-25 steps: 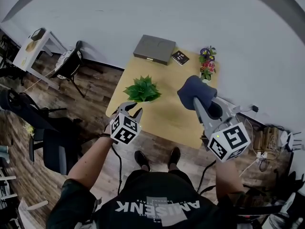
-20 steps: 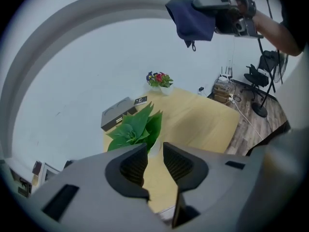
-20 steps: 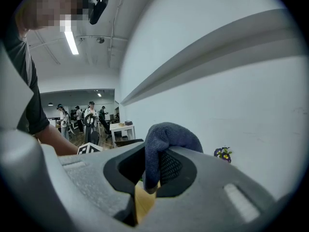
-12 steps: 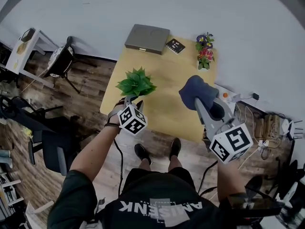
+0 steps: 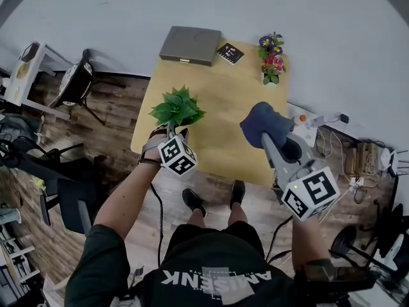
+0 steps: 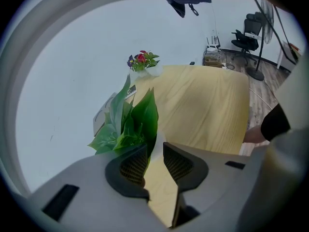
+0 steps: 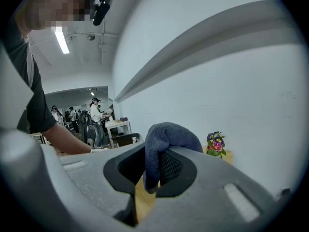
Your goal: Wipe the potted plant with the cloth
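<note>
— Head view first: where does the potted plant [image 5: 177, 107] stand?

— On the wooden table [image 5: 223, 101], at its near left corner, leaves spread wide. The left gripper [image 5: 172, 133] is right at the plant's base, at the table's near edge.

— And its jaws?

— Left gripper view shows the left gripper [image 6: 154, 156] with only a narrow gap between the jaws. A pale shape, seemingly the pot's side, fills that gap at the tips, and bare table shows through it lower down. One leaf of the potted plant [image 6: 128, 124] lies against the left jaw. Whether the jaws actually pinch the pot, I cannot tell.

— What about the cloth [image 5: 265, 123]?

— Dark blue and bunched, it hangs above the table's near right part, held up by the right gripper [image 5: 268, 136]. In the right gripper view the right gripper [image 7: 154, 166] is clamped on a fold of the cloth [image 7: 166, 134], with the rest humped over the jaw tips.

— Anything else on the table?

— At the far edge, a flat grey case [image 5: 190, 45], a small black card [image 5: 229, 54] beside it, and a little bunch of flowers [image 5: 270, 59] at the far right corner. A chair [image 5: 77, 85] stands on the floor left of the table.
</note>
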Tool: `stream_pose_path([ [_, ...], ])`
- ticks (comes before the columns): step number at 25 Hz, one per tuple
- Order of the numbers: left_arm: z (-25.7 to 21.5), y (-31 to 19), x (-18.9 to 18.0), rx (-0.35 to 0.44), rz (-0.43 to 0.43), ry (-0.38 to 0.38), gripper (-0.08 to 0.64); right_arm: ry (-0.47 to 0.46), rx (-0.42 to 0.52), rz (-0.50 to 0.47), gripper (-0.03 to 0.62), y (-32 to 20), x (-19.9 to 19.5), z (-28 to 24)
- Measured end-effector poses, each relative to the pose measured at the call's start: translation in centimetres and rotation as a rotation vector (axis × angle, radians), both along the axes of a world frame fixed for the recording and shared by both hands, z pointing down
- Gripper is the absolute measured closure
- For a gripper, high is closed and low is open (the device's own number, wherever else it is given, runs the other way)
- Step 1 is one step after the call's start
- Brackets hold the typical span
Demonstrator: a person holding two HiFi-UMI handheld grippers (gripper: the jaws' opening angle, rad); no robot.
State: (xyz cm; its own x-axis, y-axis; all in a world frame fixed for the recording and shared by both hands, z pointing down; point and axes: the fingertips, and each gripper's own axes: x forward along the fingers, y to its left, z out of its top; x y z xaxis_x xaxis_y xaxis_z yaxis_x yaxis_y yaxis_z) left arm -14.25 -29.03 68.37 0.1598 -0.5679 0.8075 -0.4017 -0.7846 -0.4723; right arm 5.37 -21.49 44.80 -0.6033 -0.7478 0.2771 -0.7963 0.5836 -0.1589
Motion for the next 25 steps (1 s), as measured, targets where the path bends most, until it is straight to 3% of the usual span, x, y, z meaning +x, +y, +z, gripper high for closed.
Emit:
stream_pose_path([
  [9, 0.5, -0.7, 0.0, -0.018, 0.035, -0.037, 0.485, -0.009, -0.014, 0.017, 0.555, 0.4, 0.2, 0.7],
  [18, 0.8, -0.4, 0.2, -0.022, 0.121, -0.109, 0.511, -0.011, -0.022, 0.02, 0.555, 0.7, 0.0, 1.1],
  [25, 0.8, -0.8, 0.7, -0.038, 0.129, -0.106, 0.535, -0.015, -0.03, 0.014, 0.555, 1.0, 0.0, 1.6],
])
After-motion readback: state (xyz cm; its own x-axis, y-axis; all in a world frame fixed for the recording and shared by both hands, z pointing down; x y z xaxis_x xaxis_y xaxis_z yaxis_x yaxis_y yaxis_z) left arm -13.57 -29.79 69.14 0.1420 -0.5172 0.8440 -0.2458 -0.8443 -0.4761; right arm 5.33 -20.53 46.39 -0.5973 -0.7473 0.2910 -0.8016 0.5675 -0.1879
